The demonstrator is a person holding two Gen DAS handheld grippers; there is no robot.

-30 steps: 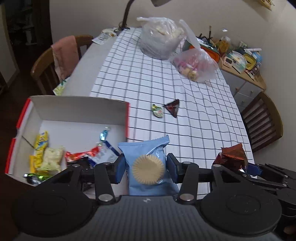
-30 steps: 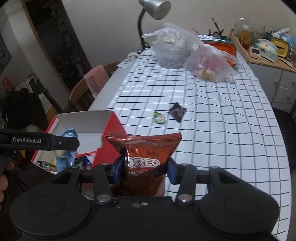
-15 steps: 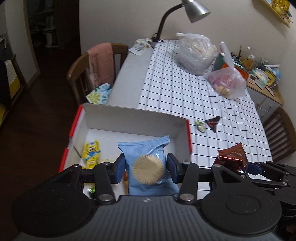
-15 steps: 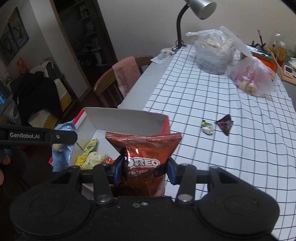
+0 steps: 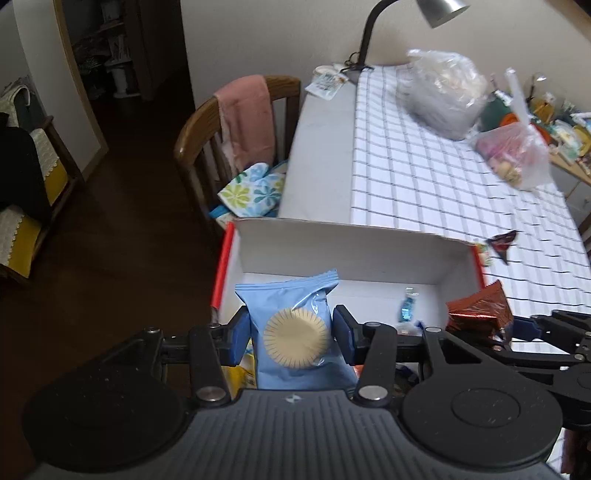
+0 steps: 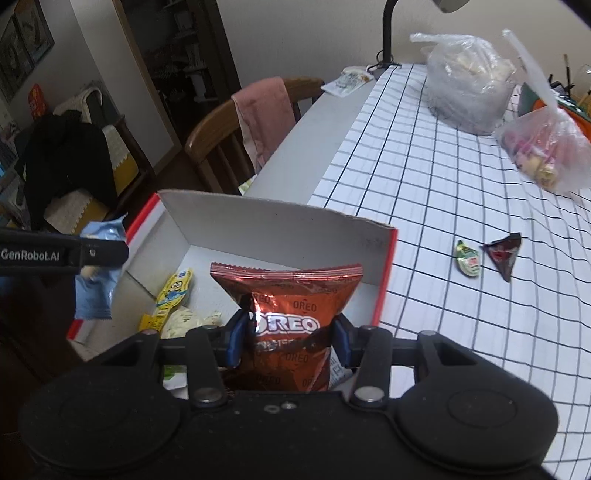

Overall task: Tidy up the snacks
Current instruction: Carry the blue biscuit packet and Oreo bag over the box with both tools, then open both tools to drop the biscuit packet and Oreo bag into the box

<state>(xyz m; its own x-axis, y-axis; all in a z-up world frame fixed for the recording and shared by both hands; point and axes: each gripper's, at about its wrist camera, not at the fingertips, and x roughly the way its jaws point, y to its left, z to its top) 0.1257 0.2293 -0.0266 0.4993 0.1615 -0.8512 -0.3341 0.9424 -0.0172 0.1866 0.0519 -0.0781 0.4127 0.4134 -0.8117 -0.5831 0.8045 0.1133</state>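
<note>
Both claws now over the box (image 6: 280, 225): left claw (image 5: 293, 334) clamping one blue packet (image 5: 295, 325), right claw (image 6: 290, 338) one Oreo bag (image 6: 291, 317).

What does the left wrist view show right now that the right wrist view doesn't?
Only the left wrist view: the blue packet's cake picture, and a small blue candy inside the box.
Only the right: the Oreo bag's logo, a yellow packet in the box, and a green candy in full on the tablecloth.
Both: the box, both held packets, the dark triangular wrapper, two plastic bags, the lamp.
</note>
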